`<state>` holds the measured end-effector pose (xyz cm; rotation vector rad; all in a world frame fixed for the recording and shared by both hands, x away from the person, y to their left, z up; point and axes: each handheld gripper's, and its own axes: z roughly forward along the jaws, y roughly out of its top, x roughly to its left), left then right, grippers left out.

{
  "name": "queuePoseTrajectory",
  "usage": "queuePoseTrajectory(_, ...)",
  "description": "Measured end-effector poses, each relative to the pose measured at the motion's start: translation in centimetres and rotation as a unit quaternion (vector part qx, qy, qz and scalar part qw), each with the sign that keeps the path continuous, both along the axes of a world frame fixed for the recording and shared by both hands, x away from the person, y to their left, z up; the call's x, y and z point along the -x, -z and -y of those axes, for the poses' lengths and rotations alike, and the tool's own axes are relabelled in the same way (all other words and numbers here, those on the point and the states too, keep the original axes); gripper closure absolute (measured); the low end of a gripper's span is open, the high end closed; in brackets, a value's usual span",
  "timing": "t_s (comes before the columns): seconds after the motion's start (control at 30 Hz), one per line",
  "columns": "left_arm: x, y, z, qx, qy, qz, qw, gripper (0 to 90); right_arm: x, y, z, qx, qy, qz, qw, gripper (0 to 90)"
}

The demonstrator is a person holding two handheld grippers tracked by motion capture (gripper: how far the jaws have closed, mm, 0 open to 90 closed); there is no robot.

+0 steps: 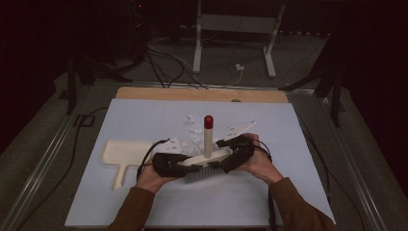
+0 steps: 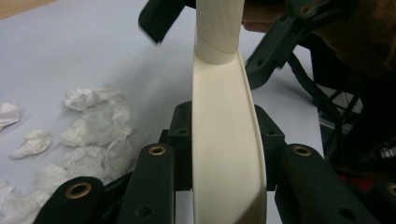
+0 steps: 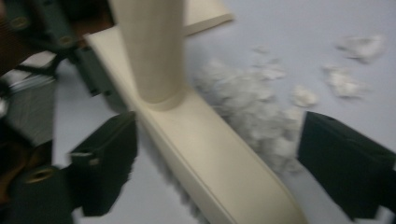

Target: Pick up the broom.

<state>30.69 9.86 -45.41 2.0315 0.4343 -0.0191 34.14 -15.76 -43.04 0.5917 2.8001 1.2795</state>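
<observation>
Two claws meet at your brush (image 1: 204, 156); the left claw (image 2: 224, 158) clamps it. Your right claw (image 3: 215, 158) straddles it, apart; paper scraps (image 1: 190, 139) lie beside.

brush (image 3: 201, 154) blurred, handle top cut off

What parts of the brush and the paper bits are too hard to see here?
- Brush bristles: high view, mostly covered by both grippers and hands.
- Brush handle's red tip: left gripper view, cut off by the top edge.
- Crumpled paper scraps: right gripper view, blurred by motion; their number is unclear.
- Dustpan: high view, too small to see what is inside.
</observation>
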Motion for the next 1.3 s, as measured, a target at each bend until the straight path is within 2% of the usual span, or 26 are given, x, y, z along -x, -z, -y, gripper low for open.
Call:
queuePoseTrajectory(0.17,0.0,0.0,-0.1,0.003,0.023,0.003,0.9997,69.1,0.2,0.2,-0.5,0.015,-0.048,-0.001,0.9987,24.8)
queuePoseTrajectory(0.33,0.0,0.1,0.1,-0.002,0.047,0.004,0.9989,69.1,0.6,0.4,-0.9,0.022,-0.101,-0.015,0.9945,44.1)
queuePoseTrajectory(0.5,0.0,0.2,0.3,-0.004,0.062,0.001,0.9981,68.8,0.7,0.4,-0.8,0.030,-0.134,-0.027,0.9902,56.1)
queuePoseTrajectory(0.6,0.1,0.3,0.4,-0.009,0.063,-0.003,0.9980,67.9,0.8,0.5,-0.7,0.032,-0.145,-0.029,0.9885,58.6)
queuePoseTrajectory(0.67,0.1,0.3,0.4,-0.010,0.056,-0.005,0.9984,61.7,0.9,0.6,-0.6,0.036,-0.155,-0.036,0.9866,64.0)
queuePoseTrajectory(0.73,0.1,0.3,0.4,-0.011,0.049,-0.005,0.9987,59.8,1.2,0.7,-0.6,0.039,-0.158,-0.031,0.9862,65.8)
queuePoseTrajectory(0.8,0.2,0.2,0.3,-0.008,0.032,0.000,0.9994,56.6,1.2,0.7,-0.6,0.033,-0.156,-0.024,0.9870,66.9)
queuePoseTrajectory(0.93,0.2,-0.3,-0.4,0.021,0.004,0.004,0.9998,49.6,1.1,0.6,-0.6,0.028,-0.147,-0.024,0.9884,67.2)
queuePoseTrajectory(1.07,0.5,-0.7,-1.2,0.027,-0.015,0.001,0.9995,44.9,1.0,0.5,-0.5,0.020,-0.136,-0.017,0.9903,67.2)
queuePoseTrajectory(1.2,1.1,-0.9,-2.6,0.033,-0.049,0.007,0.9982,32.7,0.7,0.3,-0.3,0.014,-0.125,-0.014,0.9920,67.2)
queuePoseTrajectory(1.3,1.4,-0.9,-3.7,0.034,-0.089,0.011,0.9954,21.5,0.5,0.2,-0.1,0.011,-0.116,-0.013,0.9931,67.1)
